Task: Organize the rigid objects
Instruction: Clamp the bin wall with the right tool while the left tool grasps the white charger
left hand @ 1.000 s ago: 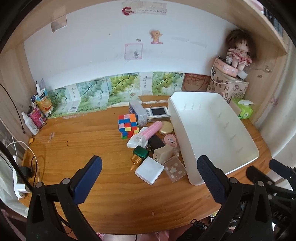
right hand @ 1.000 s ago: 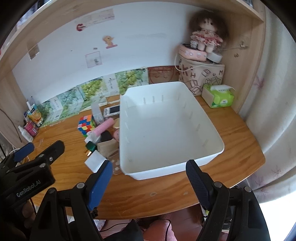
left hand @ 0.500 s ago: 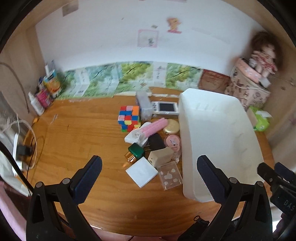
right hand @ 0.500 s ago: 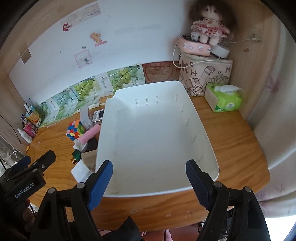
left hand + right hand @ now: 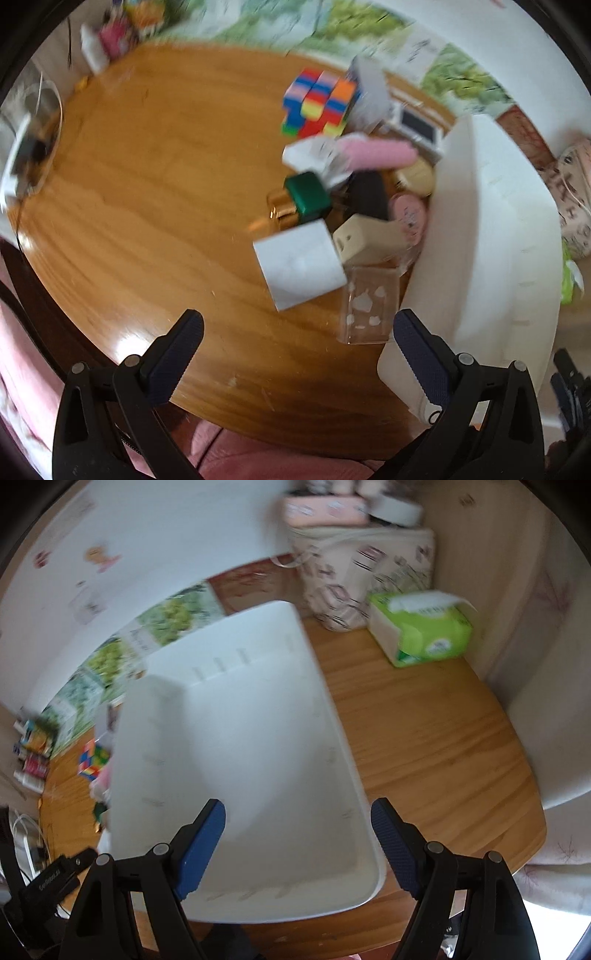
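**Both grippers hovering wide apart over desk and bin**

The left gripper is hanging above the wooden desk, its fingers spread wide and holding nothing. Just ahead of it a cluster of small items is lying against the outer left wall of the white bin. Nearest the fingers, a white square pad is sitting beside a clear case printed with white shapes. Behind those, a beige block, a green-capped bottle with a gold body, a black item and a round pink tin are crowding together, touching or overlapping. Farther back, a pink tube is lying across the pile, with a colour cube and a small screened device beyond it. The view is blurred, so finer detail cannot be told.

The right gripper is hovering over the bin, fingers likewise spread and holding nothing. A green tissue pack is sitting on the desk to the bin's right, well apart from it.
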Motion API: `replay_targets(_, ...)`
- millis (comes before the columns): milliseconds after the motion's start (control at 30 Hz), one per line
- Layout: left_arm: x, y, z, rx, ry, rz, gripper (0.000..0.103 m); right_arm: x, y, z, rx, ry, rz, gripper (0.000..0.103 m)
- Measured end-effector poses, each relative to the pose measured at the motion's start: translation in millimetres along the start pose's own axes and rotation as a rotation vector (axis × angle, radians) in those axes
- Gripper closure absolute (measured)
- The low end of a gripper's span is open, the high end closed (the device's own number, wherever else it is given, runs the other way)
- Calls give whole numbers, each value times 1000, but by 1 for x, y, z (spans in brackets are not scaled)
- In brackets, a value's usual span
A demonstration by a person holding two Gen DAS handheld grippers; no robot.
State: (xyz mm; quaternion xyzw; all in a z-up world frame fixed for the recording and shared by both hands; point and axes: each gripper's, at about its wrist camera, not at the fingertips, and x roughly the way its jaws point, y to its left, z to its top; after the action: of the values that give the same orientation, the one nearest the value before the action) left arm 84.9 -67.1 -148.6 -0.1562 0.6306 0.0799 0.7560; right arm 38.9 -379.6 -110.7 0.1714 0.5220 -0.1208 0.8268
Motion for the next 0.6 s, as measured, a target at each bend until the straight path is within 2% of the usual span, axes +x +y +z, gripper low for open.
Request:
replay_targets(67, 7, 2, 2, -29, 32, -8, 1, 7, -11, 5, 21, 25, -8, 21)
replay_targets(133, 13, 3, 3, -56, 51, -4, 1, 14, -21, 9, 29, 54, -3, 26)
replay_targets(333, 33, 6, 12, -114, 107, -13, 1, 40, -44, 14, 63, 172, 68, 38)
replay_targets(533, 45, 10, 25, -163, 120, -12, 2, 53, -46, 21, 25, 205, 107, 60)
replay_targets(600, 51, 12, 28, -188, 134, -24, 4, 57, -44, 24, 6, 212, 112, 72)
